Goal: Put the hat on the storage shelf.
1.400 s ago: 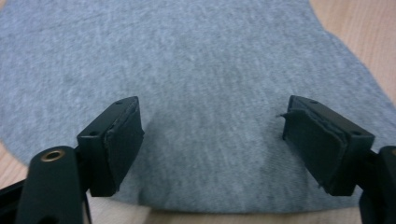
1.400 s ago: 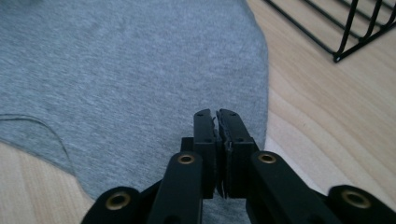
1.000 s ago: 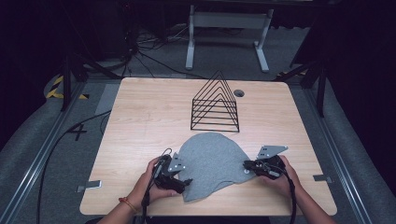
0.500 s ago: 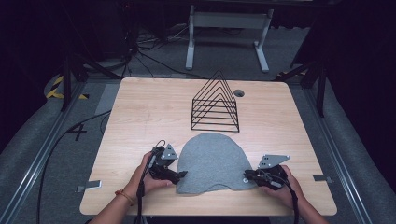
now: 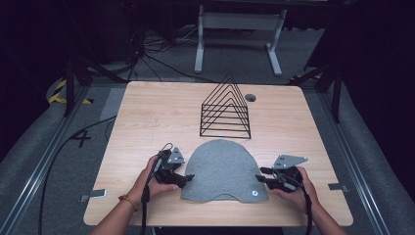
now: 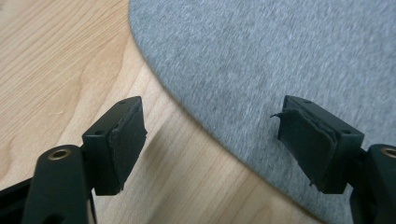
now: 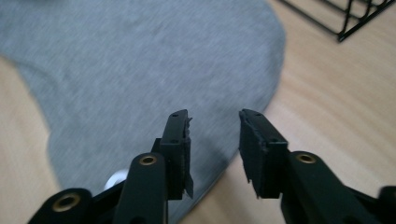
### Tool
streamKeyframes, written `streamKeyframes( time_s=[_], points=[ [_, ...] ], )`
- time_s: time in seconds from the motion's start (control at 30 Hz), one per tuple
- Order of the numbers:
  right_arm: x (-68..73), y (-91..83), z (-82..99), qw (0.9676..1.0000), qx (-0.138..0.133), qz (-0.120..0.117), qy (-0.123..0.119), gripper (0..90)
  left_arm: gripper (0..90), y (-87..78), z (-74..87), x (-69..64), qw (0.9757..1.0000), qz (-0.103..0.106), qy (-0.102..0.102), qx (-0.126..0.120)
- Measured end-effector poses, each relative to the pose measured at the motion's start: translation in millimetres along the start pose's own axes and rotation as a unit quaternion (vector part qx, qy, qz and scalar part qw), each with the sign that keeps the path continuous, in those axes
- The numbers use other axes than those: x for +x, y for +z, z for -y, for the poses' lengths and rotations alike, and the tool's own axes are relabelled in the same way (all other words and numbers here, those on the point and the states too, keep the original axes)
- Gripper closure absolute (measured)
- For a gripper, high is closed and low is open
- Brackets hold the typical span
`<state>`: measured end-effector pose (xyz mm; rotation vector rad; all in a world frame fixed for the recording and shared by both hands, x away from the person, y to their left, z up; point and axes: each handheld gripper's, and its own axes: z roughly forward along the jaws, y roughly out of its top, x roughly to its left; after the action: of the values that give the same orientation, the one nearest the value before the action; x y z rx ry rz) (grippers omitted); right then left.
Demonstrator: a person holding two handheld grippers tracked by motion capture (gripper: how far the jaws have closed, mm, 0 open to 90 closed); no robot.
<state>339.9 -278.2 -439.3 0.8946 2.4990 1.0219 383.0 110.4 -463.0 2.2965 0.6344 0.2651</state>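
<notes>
High view, black wire rack point(image 5: 225, 108) unfilled, grey beanie point(image 5: 222, 170) flat on table point(image 5: 147, 112)

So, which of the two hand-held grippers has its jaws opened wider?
The left hand-held gripper, at the left edge of the grey hat: its jaws stand wide apart. The right hand-held gripper shows just a narrow gap, nothing between.

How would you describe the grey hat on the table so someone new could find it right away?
Start at the wooden table and find the black wire rack near its middle. Just in front of it, toward the person, the grey beanie lies flat between the two grippers. It is the only soft, dome-shaped cloth thing there, with a small round tag near its lower right corner.
</notes>
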Motion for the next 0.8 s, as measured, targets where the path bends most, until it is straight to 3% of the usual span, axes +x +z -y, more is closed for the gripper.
streamKeyframes(
  time_s=[0.07,0.17,0.37,0.43,0.57,0.63,0.8],
  points=[
    [-10.4,6.6,-10.9,1.0,0.0,-0.001,0.008,59.3,27.2,-0.6,-5.5,7.6,0.9999,-0.003,-0.009,-0.007],
    [-19.5,19.7,-26.2,0.9999,0.008,0.011,-0.001,55.2,29.6,3.2,-14.3,18.4,0.9998,-0.006,-0.016,-0.011],
    [-37.2,46.9,-46.7,0.9996,0.021,0.012,0.016,48.5,29.1,22.9,-27.5,32.9,0.9994,-0.011,-0.032,0.008],
    [-40.4,54.0,-50.2,0.9994,0.024,0.009,0.023,46.2,28.4,31.1,-28.8,32.0,0.9993,-0.018,-0.023,0.022],
    [-39.7,66.4,-50.8,0.9988,0.04,-0.001,0.028,41.9,25.6,34.4,-30.1,30.7,0.9994,-0.016,-0.024,0.02],
    [-36.5,70.2,-49.5,0.9985,0.05,0.001,0.022,39.5,25.5,34.4,-27.8,31.5,0.9991,-0.003,-0.039,0.019],
    [-33.4,70.5,-47.5,0.9983,0.053,0.003,0.022,35.5,21.8,35.1,-30.8,22.7,0.9993,0.01,-0.019,0.032]
  ],
)
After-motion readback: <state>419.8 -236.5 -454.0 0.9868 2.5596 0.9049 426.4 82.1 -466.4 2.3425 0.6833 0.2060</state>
